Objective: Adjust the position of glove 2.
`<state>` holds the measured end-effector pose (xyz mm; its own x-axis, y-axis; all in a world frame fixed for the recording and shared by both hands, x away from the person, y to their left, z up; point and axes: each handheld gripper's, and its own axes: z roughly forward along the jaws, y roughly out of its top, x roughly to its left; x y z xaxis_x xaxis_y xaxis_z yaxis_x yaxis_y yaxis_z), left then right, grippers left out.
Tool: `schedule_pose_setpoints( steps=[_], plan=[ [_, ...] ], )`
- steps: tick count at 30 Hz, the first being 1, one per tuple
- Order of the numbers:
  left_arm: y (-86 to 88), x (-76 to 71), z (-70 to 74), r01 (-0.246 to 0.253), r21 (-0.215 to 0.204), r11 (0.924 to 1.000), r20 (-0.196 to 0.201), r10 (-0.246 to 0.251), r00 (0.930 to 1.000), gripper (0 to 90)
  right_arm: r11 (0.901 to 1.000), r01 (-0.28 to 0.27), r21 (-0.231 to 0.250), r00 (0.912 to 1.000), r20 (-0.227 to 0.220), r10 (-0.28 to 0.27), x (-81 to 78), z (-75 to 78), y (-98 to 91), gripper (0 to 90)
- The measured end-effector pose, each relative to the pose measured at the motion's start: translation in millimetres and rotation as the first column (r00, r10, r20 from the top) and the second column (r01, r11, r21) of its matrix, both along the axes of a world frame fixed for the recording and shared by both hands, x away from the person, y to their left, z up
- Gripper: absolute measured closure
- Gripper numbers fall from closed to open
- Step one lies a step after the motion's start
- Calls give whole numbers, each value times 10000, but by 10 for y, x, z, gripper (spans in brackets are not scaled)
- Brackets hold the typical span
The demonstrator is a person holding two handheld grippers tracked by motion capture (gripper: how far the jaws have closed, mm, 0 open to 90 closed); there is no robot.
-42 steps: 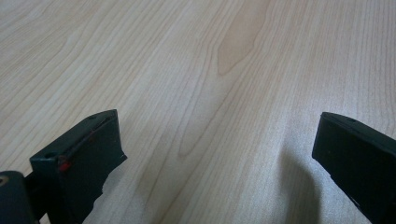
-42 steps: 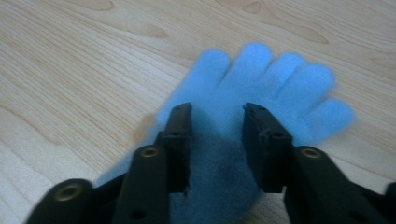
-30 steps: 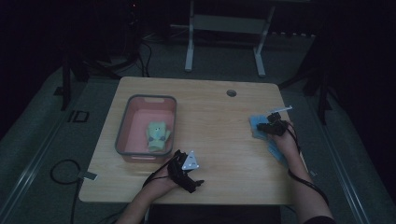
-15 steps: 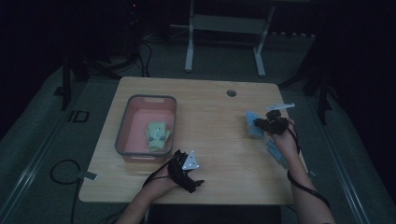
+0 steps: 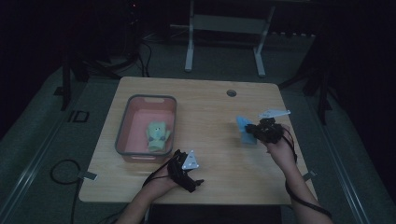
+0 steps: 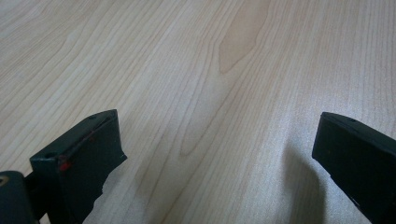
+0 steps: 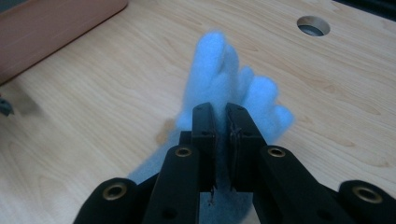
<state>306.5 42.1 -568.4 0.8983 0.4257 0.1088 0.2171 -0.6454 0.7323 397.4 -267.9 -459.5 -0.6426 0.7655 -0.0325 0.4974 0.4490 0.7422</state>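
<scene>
My right gripper (image 7: 220, 140) has its jaws pressed nearly together on a fluffy blue cloth (image 7: 224, 79), pinching a fold of it so that the rest bunches up beyond the tips and trails under them toward me. In the high view the cloth (image 5: 243, 130) hangs just to the left of that gripper (image 5: 259, 131), over the right half of the wooden table (image 5: 210, 107), with its long side running roughly away from me. The pink bin (image 5: 125, 135) sits well apart across the table to the left, a pale green cloth (image 5: 157, 135) already lying inside, and I judge that the blue one belongs beside it, so the coming move is a carry leftward across the bare wood. My left gripper (image 5: 187, 173) rests at the near edge, just beside the bin's near corner, its jaws spread wide over bare table (image 6: 210, 70) with nothing between them. It is the nearer hand to the bin, but the right one has the cloth.
</scene>
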Motion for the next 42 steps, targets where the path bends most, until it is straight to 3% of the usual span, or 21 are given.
schedule_pose_setpoints(
  steps=[4, 8, 13, 16, 21, 33, 36, 40, 42],
  plan=[
    [0, 1, 0, -11, -5, 10000, -3, 11, 10000, 19, 9989, -241, 389, 9996, -156, 248, -130, -18, 98, 832],
    [-4, -5, 4, 17, 11, 10000, 26, -17, 10000, 19, 9989, -409, 244, 9987, -279, 416, -238, -85, 202, 831],
    [-13, -5, -1, 46, 66, 10000, 39, -46, 10000, 19, 9997, 12, 238, 9995, -313, -5, -346, -161, 279, 831],
    [-10, -7, 3, 23, 24, 10000, 46, -23, 10000, 19, 9999, -101, 53, 9990, -431, 103, -396, -231, 342, 831],
    [-7, -6, 4, 21, 23, 10000, 81, -21, 10000, 19, 9998, 194, -5, 9981, -591, -194, -449, -329, 423, 830],
    [-3, -8, -4, 91, -15, 10000, -4, -91, 10000, 19, 9981, 69, -605, 9978, -659, -109, -464, -568, 619, 817],
    [-5, -10, -3, 130, 8, 9999, -17, -130, 9999, 19, 9971, 44, -758, 9962, -866, -110, -431, -655, 612, 786],
    [-4, -6, -13, 145, -45, 9999, -51, -145, 9999, 19, 9958, -50, -914, 9914, -1307, -70, -380, -777, 590, 633],
    [-5, -6, -12, 189, -6, 9998, -39, -189, 9998, 19, 9959, -106, -898, 9895, -1443, -24, -367, -841, 577, 614]
  ],
)
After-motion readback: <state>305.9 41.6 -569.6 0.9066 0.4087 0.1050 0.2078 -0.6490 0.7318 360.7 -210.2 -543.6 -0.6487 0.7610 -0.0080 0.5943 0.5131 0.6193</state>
